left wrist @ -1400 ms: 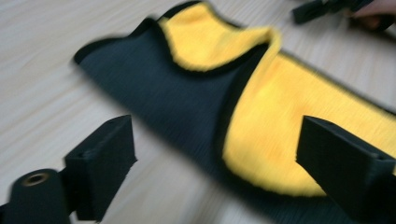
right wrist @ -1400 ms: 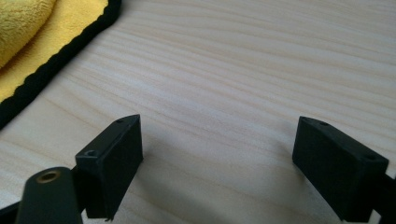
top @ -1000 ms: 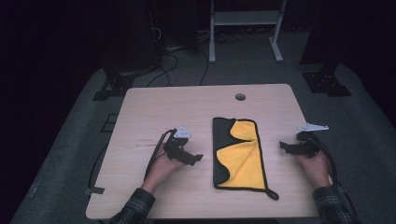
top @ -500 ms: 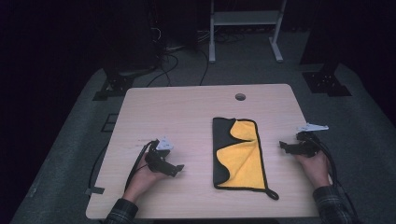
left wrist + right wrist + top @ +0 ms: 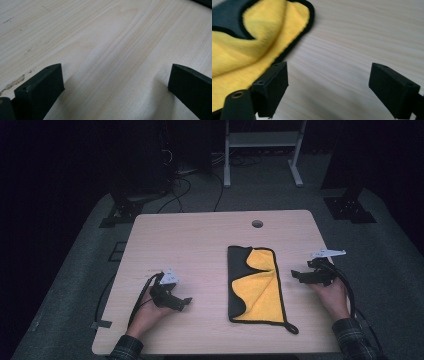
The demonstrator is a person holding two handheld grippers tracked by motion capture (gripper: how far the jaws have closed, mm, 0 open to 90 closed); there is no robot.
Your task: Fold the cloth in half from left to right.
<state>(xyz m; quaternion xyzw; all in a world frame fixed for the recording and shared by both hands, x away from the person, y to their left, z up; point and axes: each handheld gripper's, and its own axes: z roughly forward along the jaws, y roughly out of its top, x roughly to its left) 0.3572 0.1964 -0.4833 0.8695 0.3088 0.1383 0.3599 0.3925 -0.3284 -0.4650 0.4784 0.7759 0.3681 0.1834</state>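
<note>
Yellow-and-black cloth (image 5: 257,285) lay centre-right of frame, between left gripper (image 5: 186,303) at lower left and right gripper (image 5: 295,275); both jaws apart, empty.

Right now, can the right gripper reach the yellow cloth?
Probably yes. The right gripper sits just beside the yellow cloth, jaws open and pointing at its edge, with only bare table between them. In the right gripper view the cloth lies right by one jaw.

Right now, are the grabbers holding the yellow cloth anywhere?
No. The left gripper and the right gripper both stand open with only bare table between their jaws. The cloth lies loose on the table.
</note>
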